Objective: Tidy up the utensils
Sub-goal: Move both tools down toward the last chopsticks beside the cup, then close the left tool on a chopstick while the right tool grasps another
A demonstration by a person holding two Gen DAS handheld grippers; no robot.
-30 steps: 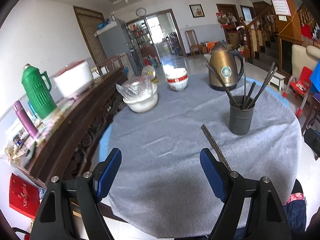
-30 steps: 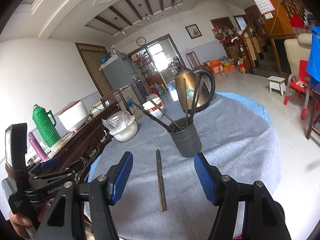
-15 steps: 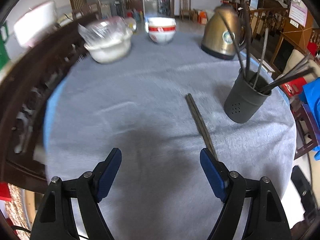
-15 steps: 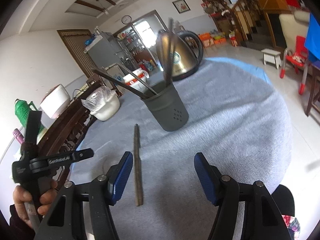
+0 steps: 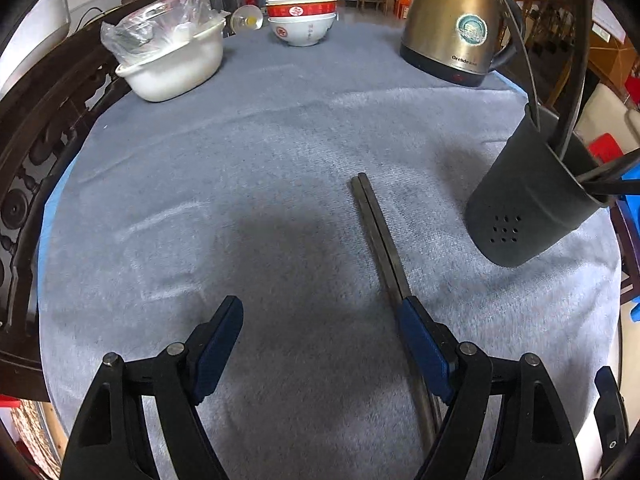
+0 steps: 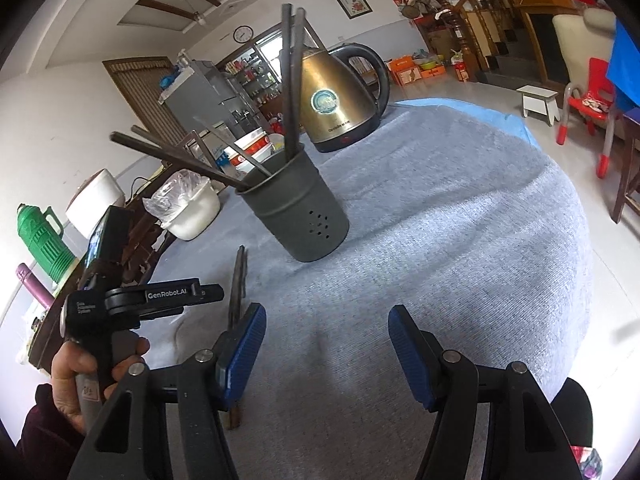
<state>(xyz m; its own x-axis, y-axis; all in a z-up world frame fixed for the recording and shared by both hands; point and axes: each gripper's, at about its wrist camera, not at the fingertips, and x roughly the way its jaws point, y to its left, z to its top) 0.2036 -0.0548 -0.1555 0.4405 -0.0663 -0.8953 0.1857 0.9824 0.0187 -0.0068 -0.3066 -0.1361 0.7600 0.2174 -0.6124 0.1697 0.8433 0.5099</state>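
A pair of dark chopsticks [image 5: 378,232] lies flat on the grey tablecloth, also seen in the right wrist view [image 6: 239,276]. A dark grey utensil holder [image 5: 532,200] with several chopsticks in it stands to their right; it also shows in the right wrist view [image 6: 296,208]. My left gripper [image 5: 320,320] is open, low over the cloth, its right finger over the chopsticks' near half. My right gripper [image 6: 324,332] is open and empty, the chopsticks passing behind its left finger. The left gripper's body [image 6: 132,300] shows at the left of the right wrist view.
A brass kettle [image 5: 456,20] stands at the back right. Stacked bowls [image 5: 300,16] and a white pot with a plastic bag [image 5: 172,56] stand at the back. A dark wooden sideboard [image 5: 36,128] runs along the left. A red chair [image 6: 588,92] is beyond the table.
Both grippers have moved forward and down toward the table. The left gripper now has its right finger over the chopsticks. The holder looms closer in both views.
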